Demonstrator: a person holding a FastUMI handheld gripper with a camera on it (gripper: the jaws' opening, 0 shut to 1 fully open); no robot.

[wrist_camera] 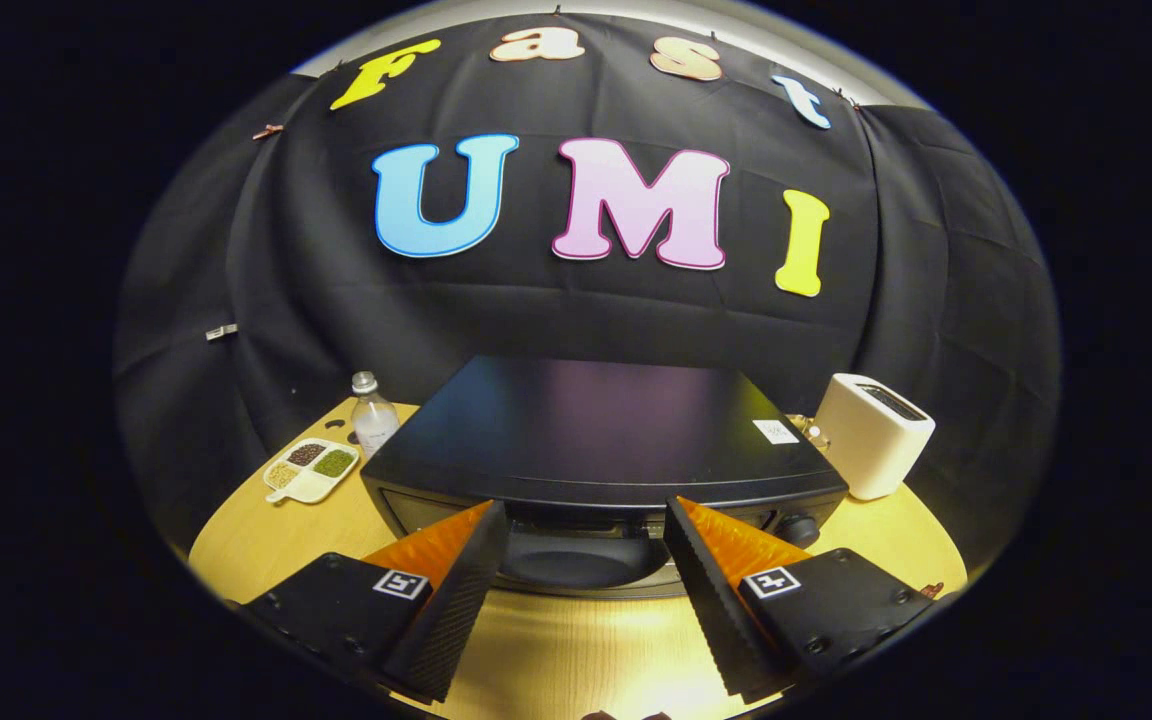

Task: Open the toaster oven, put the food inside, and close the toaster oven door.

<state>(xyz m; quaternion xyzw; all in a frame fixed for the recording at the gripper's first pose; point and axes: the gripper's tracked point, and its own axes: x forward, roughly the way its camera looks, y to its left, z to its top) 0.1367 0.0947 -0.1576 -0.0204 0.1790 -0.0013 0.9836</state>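
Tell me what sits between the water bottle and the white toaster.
In the gripper view, the black toaster oven fills the stretch between the water bottle and the white toaster. The gripper is open, fingers spread just before its door.

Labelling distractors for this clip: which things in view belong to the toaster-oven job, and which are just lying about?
Job:
- toaster oven, black, on the wooden table, just ahead of the fingers
- tongs, open, fingers either side of the oven's front, holding nothing

Lying about:
- water bottle, left of the oven
- divided dish of grains, beside the bottle
- white toaster, right of the oven
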